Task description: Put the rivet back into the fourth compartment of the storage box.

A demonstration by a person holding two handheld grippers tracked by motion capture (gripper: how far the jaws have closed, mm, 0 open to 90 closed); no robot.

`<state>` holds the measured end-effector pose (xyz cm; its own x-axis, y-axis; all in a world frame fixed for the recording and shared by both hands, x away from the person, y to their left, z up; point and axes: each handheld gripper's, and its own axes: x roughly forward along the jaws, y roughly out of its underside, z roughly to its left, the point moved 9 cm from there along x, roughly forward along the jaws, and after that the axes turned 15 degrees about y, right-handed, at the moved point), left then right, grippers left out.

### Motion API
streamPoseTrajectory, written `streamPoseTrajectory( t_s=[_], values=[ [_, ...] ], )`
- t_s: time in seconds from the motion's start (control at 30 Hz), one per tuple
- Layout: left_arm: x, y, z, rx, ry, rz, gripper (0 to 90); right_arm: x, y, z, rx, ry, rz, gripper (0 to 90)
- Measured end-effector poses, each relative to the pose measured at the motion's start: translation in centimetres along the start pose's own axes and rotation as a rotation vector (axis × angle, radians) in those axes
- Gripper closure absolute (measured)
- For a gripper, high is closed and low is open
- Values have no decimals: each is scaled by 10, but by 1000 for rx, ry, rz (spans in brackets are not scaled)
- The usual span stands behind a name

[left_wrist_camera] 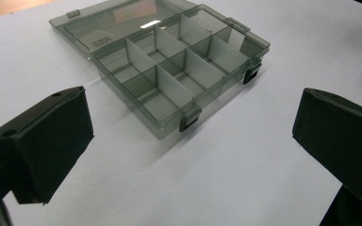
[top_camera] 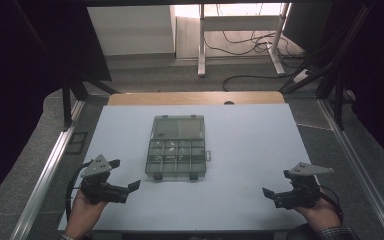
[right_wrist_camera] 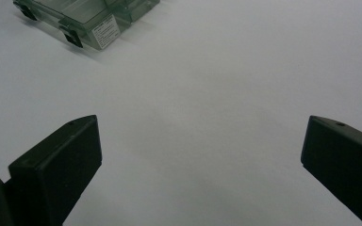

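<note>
Organizer box [top_camera: 177,148] | open-lidded, ahead of left tongs [top_camera: 130,190], well apart from right tongs [top_camera: 270,195] | both spread, empty | likely light, stiff, slippery plastic; grip lid edge or front latches [left_wrist_camera: 190,121]

A: Lighting on my high view?

B: Dim overall. Side edges nearly black, brightest patch is the floor at top centre, so light comes from the far side. The white table [top_camera: 250,150] reads flat grey-blue, slightly soft.

A: Glare?

B: In my left gripper view, one small bright streak on the open lid of the clear box [left_wrist_camera: 160,61]; its shadow falls soft toward the camera.

A: Focus?

B: Near black jaws blur a little in both gripper views. My right gripper view is even, grey, mildly grainy.
</note>
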<state>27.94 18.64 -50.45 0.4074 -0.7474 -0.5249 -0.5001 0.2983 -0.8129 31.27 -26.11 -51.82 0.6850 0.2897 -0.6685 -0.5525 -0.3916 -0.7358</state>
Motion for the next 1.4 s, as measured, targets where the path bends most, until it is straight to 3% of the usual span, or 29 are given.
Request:
streamPoseTrajectory(
  t_s=[0.6,1.03,1.4],
  values=[
    [-24,20,6,-24,-52,5,0,1,1,0,1,5,7,0],
    [-44,39,13,-45,-132,29,0,1,1,0,2,9,10,0],
    [-55,57,19,-67,-186,78,0,2,2,-1,-1,11,15,0]
  ],
)
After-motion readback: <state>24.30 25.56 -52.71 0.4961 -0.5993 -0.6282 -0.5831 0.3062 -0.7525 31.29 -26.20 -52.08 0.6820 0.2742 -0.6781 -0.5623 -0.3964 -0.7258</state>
